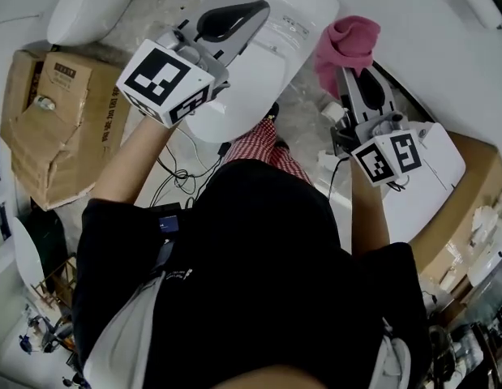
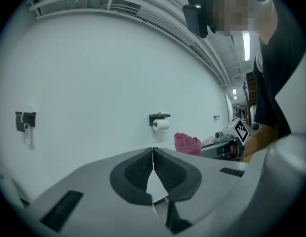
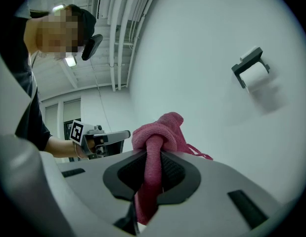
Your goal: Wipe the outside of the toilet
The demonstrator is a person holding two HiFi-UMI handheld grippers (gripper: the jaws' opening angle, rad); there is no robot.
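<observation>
Looking down past a black shirt [image 1: 259,266] filling the lower half of the head view. Holding the left gripper [image 2: 153,151] with its jaws pressed together, nothing between them, tips aiming at the white wall [image 2: 93,73]. Hovering it, in the head view, over the white toilet [image 1: 303,10]; contact with the porcelain impossible to judge. Clamping the right gripper [image 3: 152,158] tight on a pink cloth [image 3: 160,132], pinching a twisted strand between the pads and letting the bunched rest spill over the tips. Carrying that cloth just beside the toilet's right edge, between the toilet and the wall.

Working in a tight spot there: only a narrow strip of floor between the toilet's right flank and the wall. Finding more open floor off the toilet's left side.

Crowding in on the left, a crumpled cardboard box [image 1: 40,136]. Sitting under the right gripper's body, a white panel [image 1: 437,177]. Standing at the top left, well apart from the toilet, a second white fixture [image 1: 88,6]. Trailing across the floor near the toilet's foot, loose cables [image 1: 173,177]. Hanging on the wall ahead of both grippers, a toilet-roll holder [image 3: 251,72].
</observation>
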